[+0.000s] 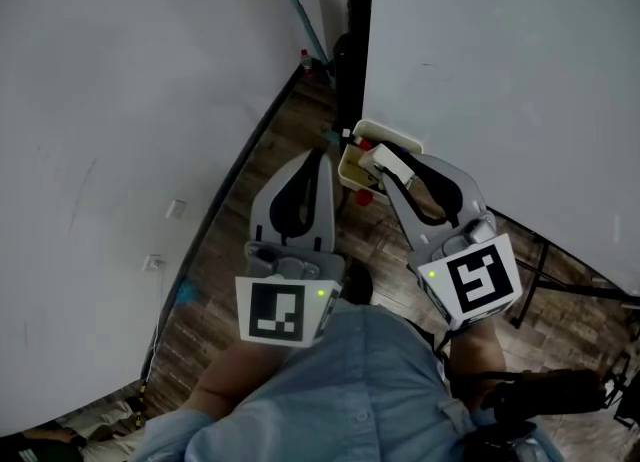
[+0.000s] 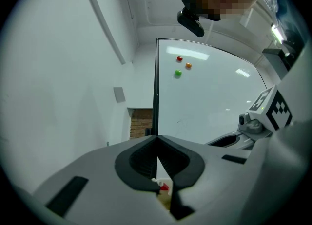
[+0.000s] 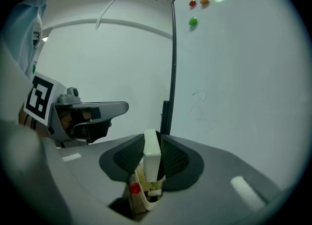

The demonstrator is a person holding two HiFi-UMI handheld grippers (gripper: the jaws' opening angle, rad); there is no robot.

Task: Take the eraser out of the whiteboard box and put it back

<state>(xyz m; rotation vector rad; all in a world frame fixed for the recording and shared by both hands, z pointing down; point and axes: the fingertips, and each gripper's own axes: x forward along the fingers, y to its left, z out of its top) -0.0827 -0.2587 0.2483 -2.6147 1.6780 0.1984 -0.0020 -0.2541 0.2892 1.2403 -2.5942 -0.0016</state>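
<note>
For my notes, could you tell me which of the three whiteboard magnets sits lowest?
The green magnet; the red magnet and orange magnet sit above it.

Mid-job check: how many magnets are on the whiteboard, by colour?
Red magnet: 1
Orange magnet: 1
Green magnet: 1
Total: 3

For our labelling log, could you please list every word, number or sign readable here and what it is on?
None can be read.
Left gripper and right gripper cubes: square marker patterns, no letters.
Whiteboard: faint scribble, illegible.
Box: a dark mark inside, too small to read.
</note>
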